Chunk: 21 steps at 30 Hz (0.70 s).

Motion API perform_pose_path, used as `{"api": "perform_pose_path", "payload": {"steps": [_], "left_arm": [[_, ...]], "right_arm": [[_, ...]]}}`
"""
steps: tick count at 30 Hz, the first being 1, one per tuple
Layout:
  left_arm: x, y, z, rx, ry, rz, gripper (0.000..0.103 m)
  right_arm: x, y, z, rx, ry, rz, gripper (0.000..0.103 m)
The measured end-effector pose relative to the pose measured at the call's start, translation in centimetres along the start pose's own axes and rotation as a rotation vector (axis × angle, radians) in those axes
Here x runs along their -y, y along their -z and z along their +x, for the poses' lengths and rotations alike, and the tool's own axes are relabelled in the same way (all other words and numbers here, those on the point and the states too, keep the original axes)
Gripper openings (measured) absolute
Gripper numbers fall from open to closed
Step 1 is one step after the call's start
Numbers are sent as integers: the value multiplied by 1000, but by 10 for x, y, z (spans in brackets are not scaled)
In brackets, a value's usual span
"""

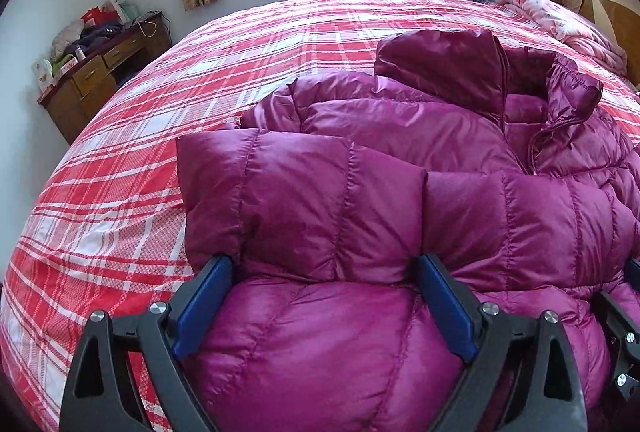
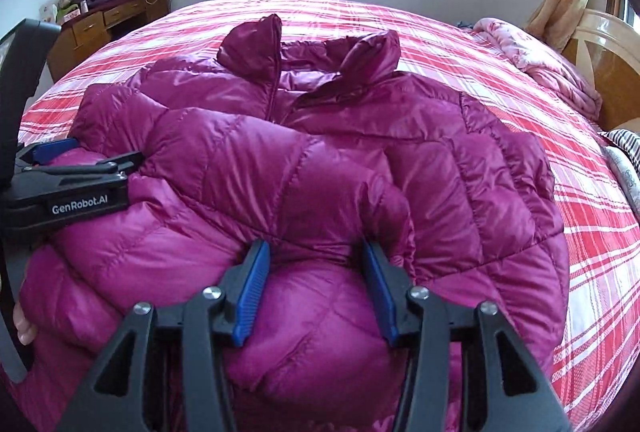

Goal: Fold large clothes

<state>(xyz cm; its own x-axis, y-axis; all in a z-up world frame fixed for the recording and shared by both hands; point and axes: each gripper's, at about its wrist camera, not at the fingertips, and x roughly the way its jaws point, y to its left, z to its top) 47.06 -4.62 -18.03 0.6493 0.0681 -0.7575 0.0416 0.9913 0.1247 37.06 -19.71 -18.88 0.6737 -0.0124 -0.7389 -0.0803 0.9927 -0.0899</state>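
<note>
**Puffy magenta jacket part-folded on a plaid bed, both grippers at its near edge**

A magenta down jacket (image 1: pixel 400 160) lies on a bed with a red-and-white plaid cover (image 1: pixel 120 160), collar towards the far window, sleeves folded across the front.

Risk, as a judgement: the slippery, springy padding could puff back open or slide off itself once let go, undoing the fold.

On the left, the left gripper (image 1: pixel 324 272) has its blue fingers (image 1: pixel 204 308) spread very wide, the folded sleeve and near hem bulging between them; whether the pads press is unclear.

On the right, the right gripper (image 2: pixel 316 256) stands about half open, its fingers (image 2: pixel 252 292) flanking a bulge of the fabric, seemingly touching, not clamping.
</note>
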Motion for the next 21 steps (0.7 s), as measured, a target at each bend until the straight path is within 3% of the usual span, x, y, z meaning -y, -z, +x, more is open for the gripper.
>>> {"api": "perform_pose_path", "payload": {"steps": [21], "left_arm": [[2,0,1,3,-13,9,95]], "right_arm": [[-11,2,3,8,59,-43,52]]}}
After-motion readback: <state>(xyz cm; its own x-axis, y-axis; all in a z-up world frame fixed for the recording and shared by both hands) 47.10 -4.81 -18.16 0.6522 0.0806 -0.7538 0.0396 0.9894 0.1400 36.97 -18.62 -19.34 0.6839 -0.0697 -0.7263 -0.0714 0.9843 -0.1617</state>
